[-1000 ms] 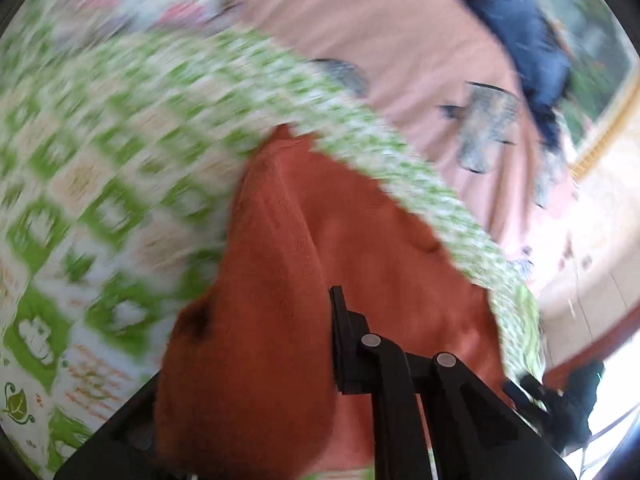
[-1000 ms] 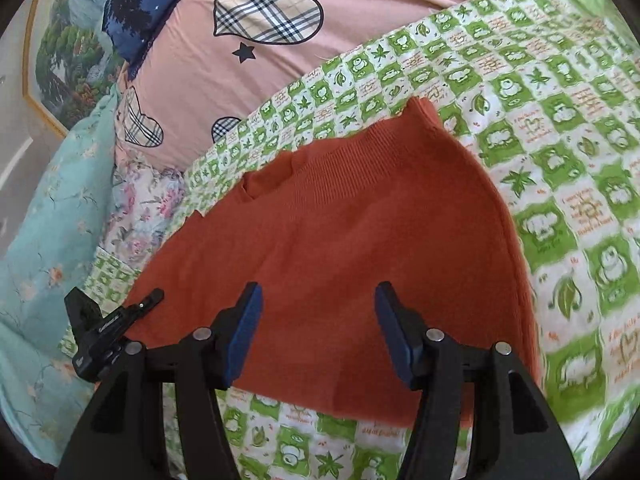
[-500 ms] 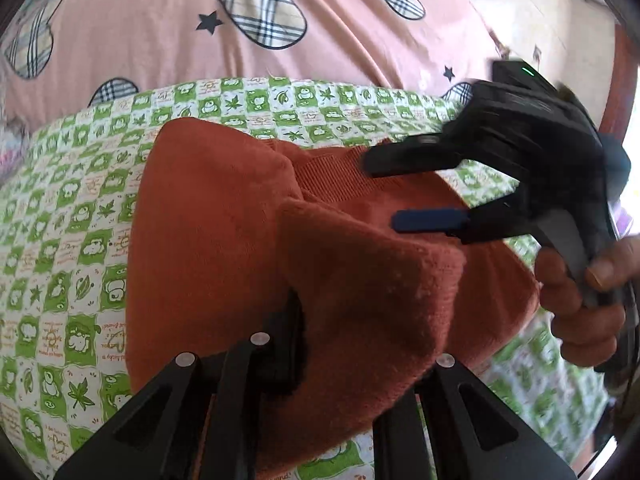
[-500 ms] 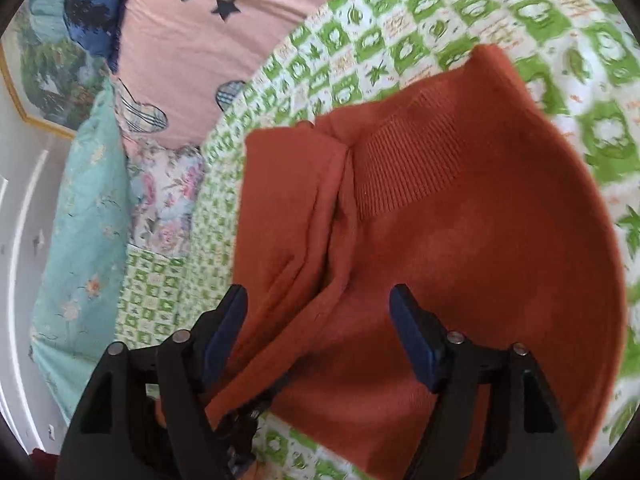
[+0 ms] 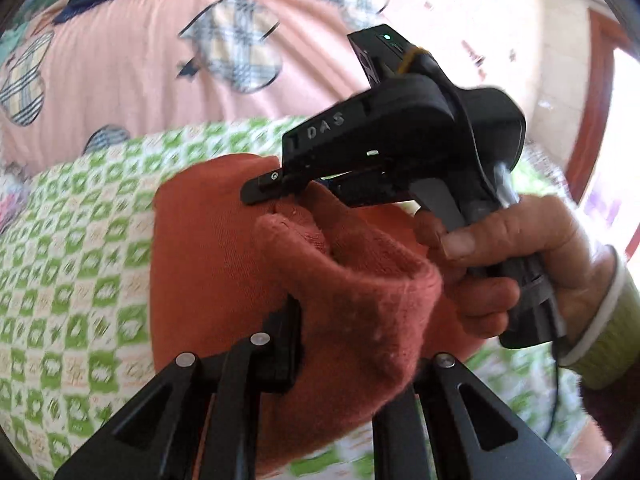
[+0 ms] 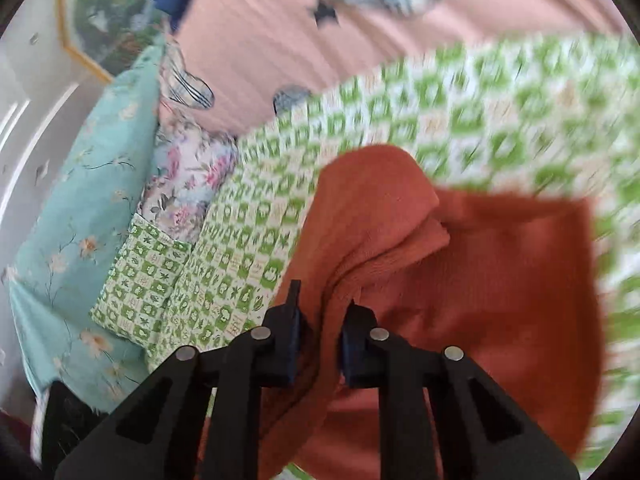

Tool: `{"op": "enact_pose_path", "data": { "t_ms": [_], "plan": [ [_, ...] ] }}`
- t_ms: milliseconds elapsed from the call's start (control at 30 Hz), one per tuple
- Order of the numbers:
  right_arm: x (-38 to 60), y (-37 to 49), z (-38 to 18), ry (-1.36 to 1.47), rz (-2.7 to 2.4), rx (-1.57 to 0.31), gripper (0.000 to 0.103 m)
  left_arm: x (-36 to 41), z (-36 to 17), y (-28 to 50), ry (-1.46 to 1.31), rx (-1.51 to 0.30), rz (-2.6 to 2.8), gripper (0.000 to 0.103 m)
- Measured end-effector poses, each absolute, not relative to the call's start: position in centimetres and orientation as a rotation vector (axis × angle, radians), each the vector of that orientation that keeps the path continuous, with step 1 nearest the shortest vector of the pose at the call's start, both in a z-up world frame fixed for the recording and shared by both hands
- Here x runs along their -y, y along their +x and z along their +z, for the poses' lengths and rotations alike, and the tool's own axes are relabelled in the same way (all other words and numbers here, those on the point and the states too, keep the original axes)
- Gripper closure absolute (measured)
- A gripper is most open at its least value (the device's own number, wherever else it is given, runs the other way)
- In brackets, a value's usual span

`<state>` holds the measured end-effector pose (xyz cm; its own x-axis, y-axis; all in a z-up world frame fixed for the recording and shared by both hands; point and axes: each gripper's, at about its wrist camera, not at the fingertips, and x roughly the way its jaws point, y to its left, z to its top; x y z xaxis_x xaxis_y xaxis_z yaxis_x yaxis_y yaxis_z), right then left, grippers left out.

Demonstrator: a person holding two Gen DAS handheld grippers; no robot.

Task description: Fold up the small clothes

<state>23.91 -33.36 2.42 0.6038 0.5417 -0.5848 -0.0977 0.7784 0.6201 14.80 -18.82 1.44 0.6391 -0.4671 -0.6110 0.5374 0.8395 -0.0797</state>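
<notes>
A rust-orange knit garment [image 5: 208, 248] lies on the green-and-white checked sheet [image 5: 72, 264]. My left gripper [image 5: 344, 344] is shut on a thick folded edge of it, and the raised cloth hides the right finger. In the right wrist view the garment [image 6: 500, 280] is bunched into a ridge that runs down between my right gripper's [image 6: 320, 332] blue pads [image 6: 352, 340]. Those jaws are closing, and the pads press on the fold. The right gripper [image 5: 400, 140], held by a hand [image 5: 512, 264], also shows from the side with its fingertip [image 5: 260, 191] on the garment.
A pink quilt with plaid hearts [image 5: 140, 64] rises behind the sheet. To the left lie a teal floral cover [image 6: 80, 208], a floral pillow [image 6: 188, 164] and a small checked pillow [image 6: 140, 280]. A framed picture [image 6: 104, 24] hangs on the wall.
The right gripper's jaws went from wide apart to narrow around a fold of the garment. The left gripper carried its held edge across, toward the right gripper, doubling the cloth over.
</notes>
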Motion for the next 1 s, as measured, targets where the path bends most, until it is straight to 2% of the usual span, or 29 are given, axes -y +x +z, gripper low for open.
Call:
{"op": "enact_pose_path", "data": {
  "t_ms": [133, 333, 500, 667, 733, 800, 833, 900, 1000],
  "plan": [
    [38.2, 21.3, 2.6, 0.569, 0.343, -0.852, 0.086, 23.1, 2.3, 14.5, 0.086, -0.664, -0.679, 0.091],
    [42.5, 19.9, -2.8, 0.614, 0.235, -0.967, 0.086, 29.2, -2.3, 15.3, 0.087, -0.79, -0.752, 0.091],
    [43.0, 19.6, -2.3, 0.586, 0.24, -0.908, 0.086, 30.5, -2.7, 15.1, 0.105, -0.785, -0.744, 0.09],
    [42.4, 19.7, -3.7, 0.52, 0.165, -0.961, 0.084, 31.4, -3.9, 15.6, 0.12, -0.844, -0.768, 0.076],
    [42.6, 19.1, -3.5, 0.519, 0.145, -0.949, 0.077, 31.0, -4.1, 15.3, 0.106, -0.859, -0.789, 0.069],
    [43.0, 18.2, -2.8, 0.509, 0.099, -0.93, 0.064, 30.2, -3.8, 14.7, 0.101, -0.878, -0.804, 0.05],
    [43.3, 17.6, -2.5, 0.509, 0.075, -0.923, 0.059, 29.7, -3.7, 14.4, 0.095, -0.885, -0.81, 0.046],
    [43.8, 16.6, -2.0, 0.514, 0.044, -0.911, 0.034, 27.9, -2.9, 13.4, 0.072, -0.894, -0.821, 0.038],
    [44.0, 14.7, -1.6, 0.567, 0.078, -0.897, 0.024, 24.3, -1.9, 12.8, 0.03, -0.901, -0.807, 0.026]
  ]
}}
